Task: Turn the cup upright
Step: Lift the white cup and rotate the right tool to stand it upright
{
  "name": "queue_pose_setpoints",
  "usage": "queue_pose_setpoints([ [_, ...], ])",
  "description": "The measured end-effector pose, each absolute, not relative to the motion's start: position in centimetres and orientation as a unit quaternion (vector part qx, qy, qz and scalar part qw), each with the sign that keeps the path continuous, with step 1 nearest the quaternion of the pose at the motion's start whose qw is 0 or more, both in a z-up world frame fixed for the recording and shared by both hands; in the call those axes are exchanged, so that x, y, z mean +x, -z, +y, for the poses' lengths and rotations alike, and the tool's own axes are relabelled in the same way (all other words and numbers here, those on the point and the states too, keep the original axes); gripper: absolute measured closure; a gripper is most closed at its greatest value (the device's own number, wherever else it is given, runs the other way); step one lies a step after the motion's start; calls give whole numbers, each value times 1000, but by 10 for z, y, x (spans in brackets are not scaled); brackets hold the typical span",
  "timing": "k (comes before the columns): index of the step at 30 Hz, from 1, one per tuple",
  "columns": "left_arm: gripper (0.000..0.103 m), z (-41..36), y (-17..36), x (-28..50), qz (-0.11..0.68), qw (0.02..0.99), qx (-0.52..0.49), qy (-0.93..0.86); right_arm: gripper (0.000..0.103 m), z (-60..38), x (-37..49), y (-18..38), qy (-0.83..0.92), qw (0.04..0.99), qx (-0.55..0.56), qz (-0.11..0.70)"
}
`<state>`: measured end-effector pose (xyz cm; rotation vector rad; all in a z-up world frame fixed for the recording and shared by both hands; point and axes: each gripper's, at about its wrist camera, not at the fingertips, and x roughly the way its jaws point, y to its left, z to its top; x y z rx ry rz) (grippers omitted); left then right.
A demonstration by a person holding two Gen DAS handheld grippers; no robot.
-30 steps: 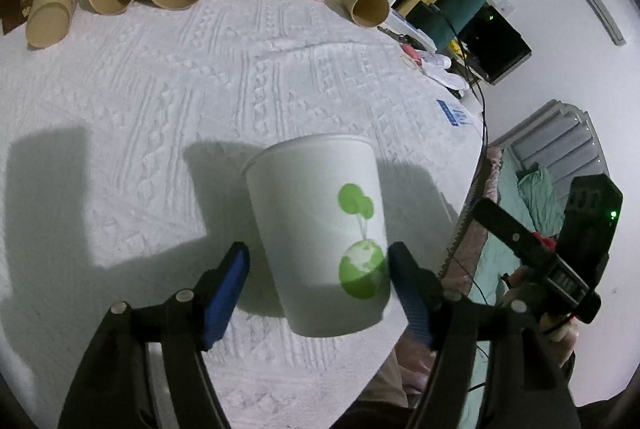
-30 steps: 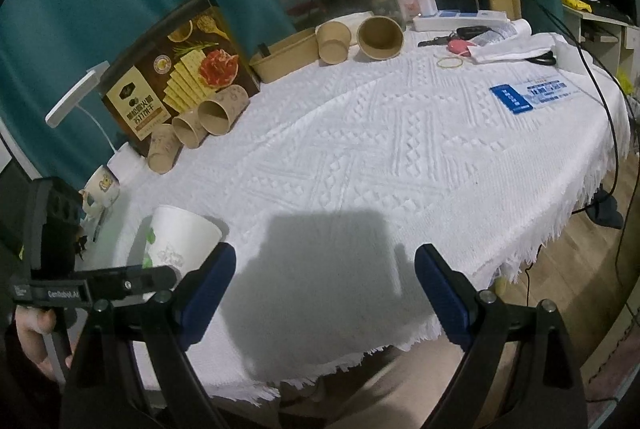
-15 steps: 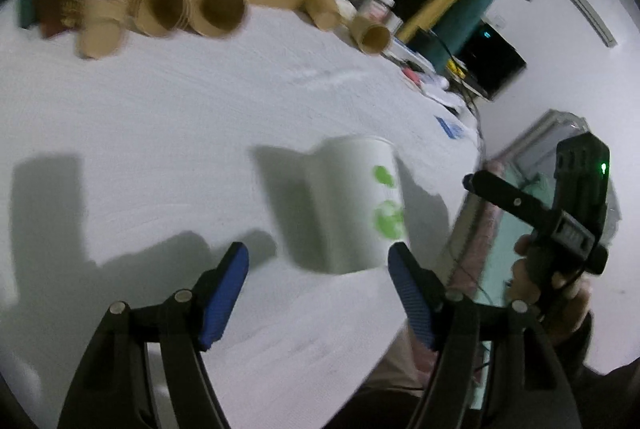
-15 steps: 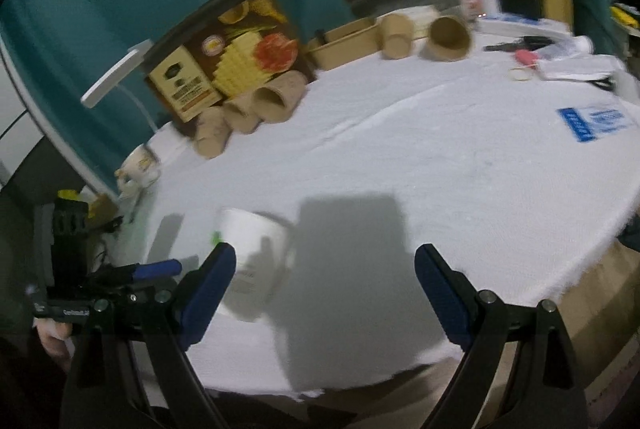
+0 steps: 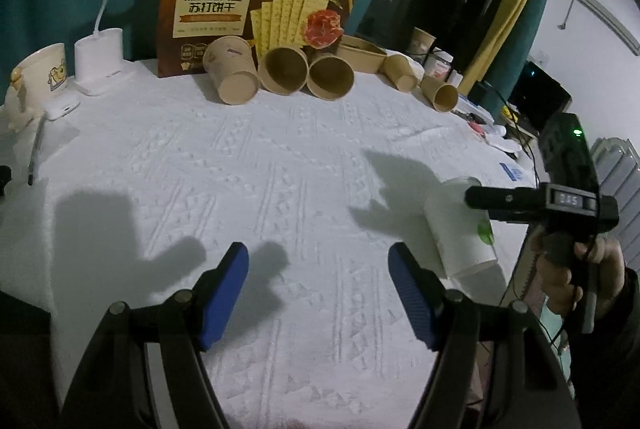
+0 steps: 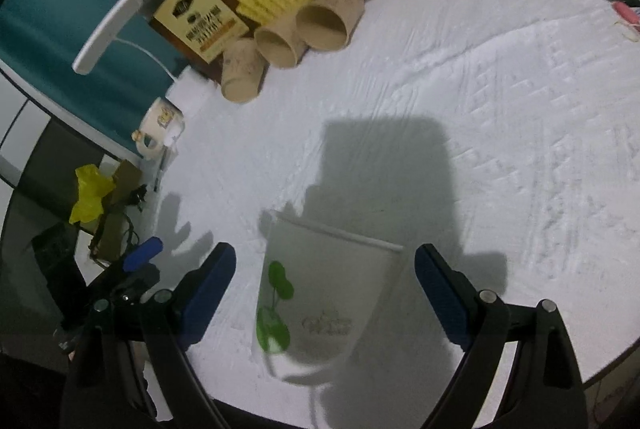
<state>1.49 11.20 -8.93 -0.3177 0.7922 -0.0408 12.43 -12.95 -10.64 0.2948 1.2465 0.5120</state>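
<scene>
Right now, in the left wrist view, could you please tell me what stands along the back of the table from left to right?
Mug → lamp base → cracker box → tray → jar.

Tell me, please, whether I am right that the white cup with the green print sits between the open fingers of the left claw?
Not quite: it sits between the open fingers of the right claw, as the right wrist view shows. There the white cup lies between both fingers, seemingly untouched. The left claw is open over bare cloth.
</scene>
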Motion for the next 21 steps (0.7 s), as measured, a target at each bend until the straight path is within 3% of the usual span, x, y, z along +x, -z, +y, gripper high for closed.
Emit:
queue_pose_setpoints([
  [12,31,126,101,15,392,905,-164,15,15,-103,129,124,-252,752,105,600],
  [16,31,126,102,14,392,905,-165,16,40,-97,127,125,-255,751,91,603],
  [21,31,125,103,13,392,905,-164,16,41,-96,126,120,-259,755,86,596],
])
